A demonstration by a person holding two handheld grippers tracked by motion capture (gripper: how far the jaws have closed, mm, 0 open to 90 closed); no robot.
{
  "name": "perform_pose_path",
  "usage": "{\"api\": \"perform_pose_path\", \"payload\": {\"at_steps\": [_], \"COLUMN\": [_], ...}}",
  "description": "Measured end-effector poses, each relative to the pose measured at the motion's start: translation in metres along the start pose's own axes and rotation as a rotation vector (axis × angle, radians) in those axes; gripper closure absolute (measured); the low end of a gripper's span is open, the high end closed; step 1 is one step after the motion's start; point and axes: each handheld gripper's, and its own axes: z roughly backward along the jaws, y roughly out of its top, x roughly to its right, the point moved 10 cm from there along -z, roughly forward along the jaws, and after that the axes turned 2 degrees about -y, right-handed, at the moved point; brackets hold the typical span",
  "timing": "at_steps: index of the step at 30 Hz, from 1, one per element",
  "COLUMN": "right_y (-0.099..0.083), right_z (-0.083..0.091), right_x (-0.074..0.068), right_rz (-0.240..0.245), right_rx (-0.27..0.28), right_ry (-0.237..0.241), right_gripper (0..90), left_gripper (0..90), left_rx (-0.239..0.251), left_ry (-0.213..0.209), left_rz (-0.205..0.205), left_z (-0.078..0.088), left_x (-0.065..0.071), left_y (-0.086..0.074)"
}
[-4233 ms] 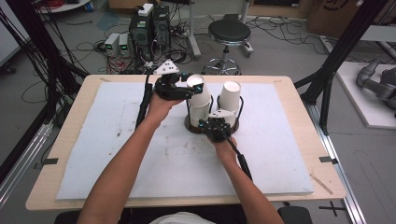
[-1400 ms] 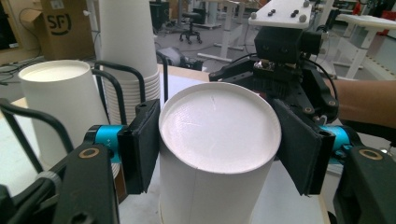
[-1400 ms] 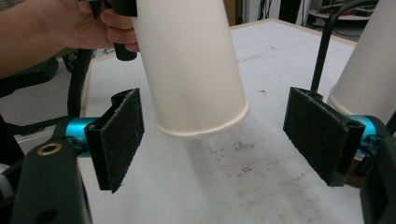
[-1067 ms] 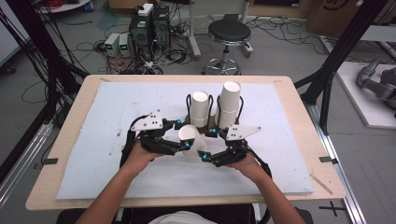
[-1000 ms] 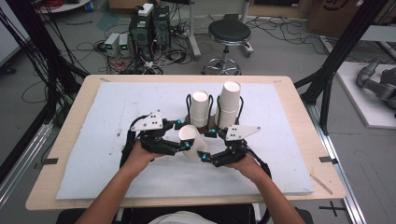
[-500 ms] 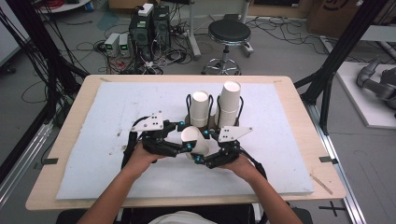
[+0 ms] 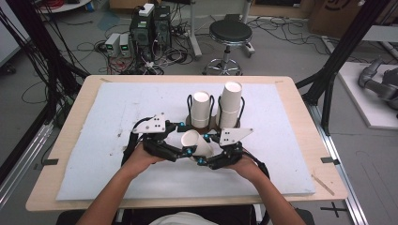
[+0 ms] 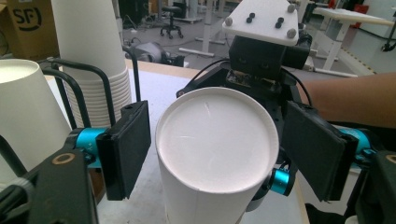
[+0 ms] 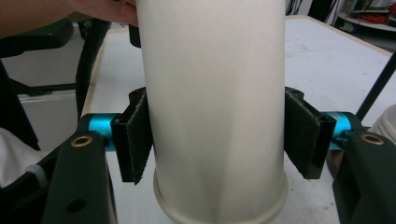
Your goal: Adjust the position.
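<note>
High view overhead facing forward, both gripper views close, sharing paper cup [image 7: 197, 143]

Cup [image 7: 196, 143]: white paper, matt, smooth wall, rolled rim; base disc [image 8: 215, 140] faintly sheeny w/ a light scratch. Far stacks [image 7: 230, 104]: same matt paper, stacked rims look ridged. Rack [image 7: 189, 104]: thin black wire, metal-looking, slight gloss. Left gripper [image 7: 186, 151] & right gripper [image 7: 201, 160]: black plastic bodies, semi-matt; pads [image 9: 136, 136] black, rough, rubber/foam-like; blue anodised metal pins, shiny; top plates light, matt plastic w/ dark screws. Mat [image 7: 117, 112]: pale blue-white, matt, foam/felt-like, some scuffs near. Table [image 7: 300, 108]: light wood, smooth, matt edge. Stool [image 7: 230, 33], far: black padded seat, chrome base.
</note>
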Motion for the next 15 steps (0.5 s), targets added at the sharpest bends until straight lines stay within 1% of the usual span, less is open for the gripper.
{"api": "perform_pose_path", "payload": {"at_steps": [2, 3, 4, 5, 6, 7, 8, 9, 10, 11, 12, 13, 15], "right_y": [-0.0004, -0.0006, -0.0003, -0.0002, -0.0005, -0.0007, -0.0008, -0.0008, -0.0005, 0.0003, 0.0009, 0.0018, 0.0057], "right_z": [-0.0003, -0.0007, -0.0010, -0.0014, -0.0016, -0.0016, -0.0018, -0.0018, -0.0017, -0.0017, -0.0014, -0.0008, 0.0005], "right_x": [-0.0027, -0.0034, -0.0049, -0.0058, -0.0061, -0.0068, -0.0066, -0.0066, -0.0070, -0.0076, -0.0074, -0.0073, -0.0061], "right_rz": [0.005, 0.017, 0.021, 0.026, 0.031, 0.026, 0.014, 0.014, -0.010, -0.037, -0.056, -0.056, -0.066], "right_rx": [-0.005, -0.009, -0.010, -0.013, -0.019, -0.021, -0.017, -0.017, -0.013, -0.004, 0.002, 0.010, 0.037], "right_ry": [0.012, 0.016, 0.021, 0.024, 0.025, 0.030, 0.033, 0.033, 0.033, 0.044, 0.047, 0.052, 0.037], "right_gripper": [34.1, 34.3, 34.5, 34.5, 34.8, 34.6, 29.8, 29.8, 26.8, 21.6, 19.8, 19.8, 19.8], "left_gripper": [24.2, 24.3, 25.3, 31.2, 35.1, 35.5, 35.4, 35.4, 35.4, 35.4, 35.4, 35.4, 35.5], "left_rx": [-0.016, -0.025, -0.033, -0.042, -0.043, -0.047, -0.035, -0.035, -0.039, -0.035, -0.023, -0.009, 0.018], "left_ry": [-0.010, -0.016, -0.023, -0.039, -0.040, -0.043, -0.049, -0.049, -0.045, -0.035, -0.034, -0.034, -0.038], "left_rz": [0.001, 0.002, -0.006, -0.017, -0.022, -0.021, 0.001, 0.001, -0.006, -0.008, 0.000, 0.006, 0.017], "left_z": [-0.0014, -0.0026, -0.0032, -0.0027, -0.0027, -0.0024, -0.0025, -0.0025, -0.0016, -0.0010, -0.0004, 0.0006, 0.0021], "left_x": [0.0013, 0.0021, 0.0030, 0.0041, 0.0045, 0.0042, 0.0039, 0.0039, 0.0029, 0.0021, 0.0016, 0.0010, 0.0008], "left_y": [-0.0027, -0.0041, -0.0052, -0.0066, -0.0067, -0.0070, -0.0061, -0.0061, -0.0062, -0.0056, -0.0041, -0.0023, 0.0009]}}
